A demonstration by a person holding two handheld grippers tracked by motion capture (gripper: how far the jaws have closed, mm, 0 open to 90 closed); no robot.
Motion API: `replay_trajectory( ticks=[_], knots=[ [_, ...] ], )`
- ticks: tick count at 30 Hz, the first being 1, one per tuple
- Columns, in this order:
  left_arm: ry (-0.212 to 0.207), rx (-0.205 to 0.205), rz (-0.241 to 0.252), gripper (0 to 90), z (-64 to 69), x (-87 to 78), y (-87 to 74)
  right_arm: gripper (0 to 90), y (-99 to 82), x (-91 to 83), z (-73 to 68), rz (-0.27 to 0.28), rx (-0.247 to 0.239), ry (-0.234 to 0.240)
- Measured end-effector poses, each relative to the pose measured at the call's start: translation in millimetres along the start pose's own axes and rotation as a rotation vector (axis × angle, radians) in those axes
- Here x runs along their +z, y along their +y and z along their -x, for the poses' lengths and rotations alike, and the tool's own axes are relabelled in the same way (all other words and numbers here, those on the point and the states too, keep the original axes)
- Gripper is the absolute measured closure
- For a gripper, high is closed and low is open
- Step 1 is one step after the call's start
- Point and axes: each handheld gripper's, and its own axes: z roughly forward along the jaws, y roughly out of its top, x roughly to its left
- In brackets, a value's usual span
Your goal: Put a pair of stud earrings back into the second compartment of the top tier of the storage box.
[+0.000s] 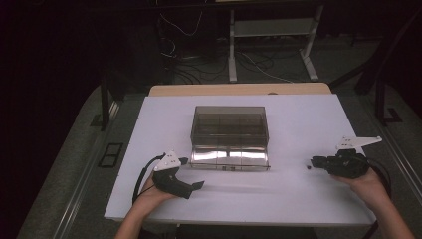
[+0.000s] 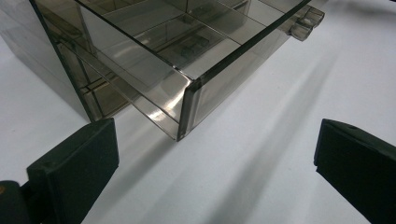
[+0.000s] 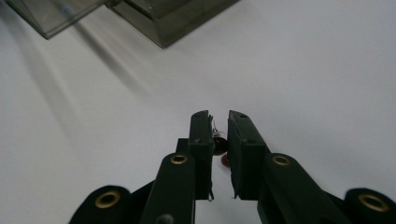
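On the white bench (image 1: 298, 199), the right hand-held gripper (image 3: 219, 135) pinched a tiny red part (image 3: 219, 145) for the clear drawer (image 1: 230, 158), the left hand-held gripper (image 2: 215, 154) spread wide nearby.

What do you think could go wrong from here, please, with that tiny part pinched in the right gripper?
1. The small dark red part sits between nearly closed fingers of the right gripper; so thin a hold could let it slip onto the white table.
2. The smoky clear organiser box has its drawer pulled out; a nudge from the open left gripper nearby might shift it.
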Motion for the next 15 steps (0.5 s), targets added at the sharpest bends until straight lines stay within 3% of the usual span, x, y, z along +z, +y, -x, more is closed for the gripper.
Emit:
replay_trajectory(
  ticks=[15],
  knots=[
    [0.003, -0.007, 0.003, 0.0, 0.0, -0.4, 0.0, 79.0, 16.9, 0.7, -19.7, 0.02, -0.059, 0.051]
  ],
)
